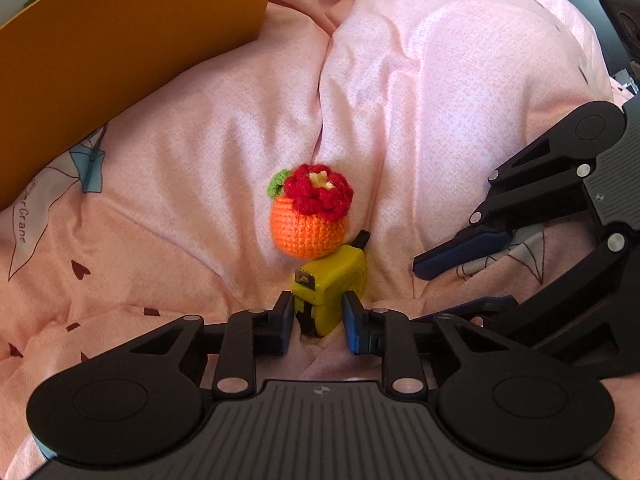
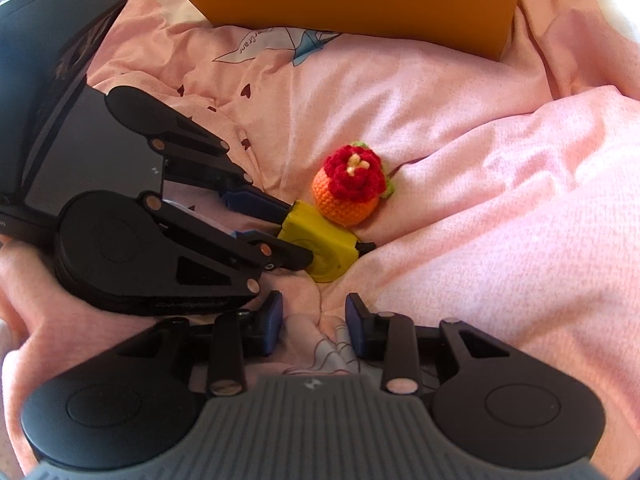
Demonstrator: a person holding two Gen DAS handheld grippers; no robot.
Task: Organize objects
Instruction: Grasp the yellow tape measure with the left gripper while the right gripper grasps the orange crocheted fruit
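Tidying the bed: just starting

The left hand-held gripper (image 1: 317, 316) has its pads around the yellow tape measure (image 1: 330, 290), maybe not squeezing yet. The right hand-held gripper (image 2: 314, 326) is apart, holding nothing. The knitted orange (image 1: 309, 216) sits on the pink blanket (image 1: 440, 100), touching the tape measure; the orange box (image 1: 120, 52) waits.

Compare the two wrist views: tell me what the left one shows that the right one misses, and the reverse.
Only the left wrist view shows the tape measure's metal hook and dark furniture past the bedding. Only the right wrist view shows the tape measure's round side face. Both show the yellow tape measure between the left gripper fingers, the crocheted orange, orange box, pink bedding and empty right gripper.
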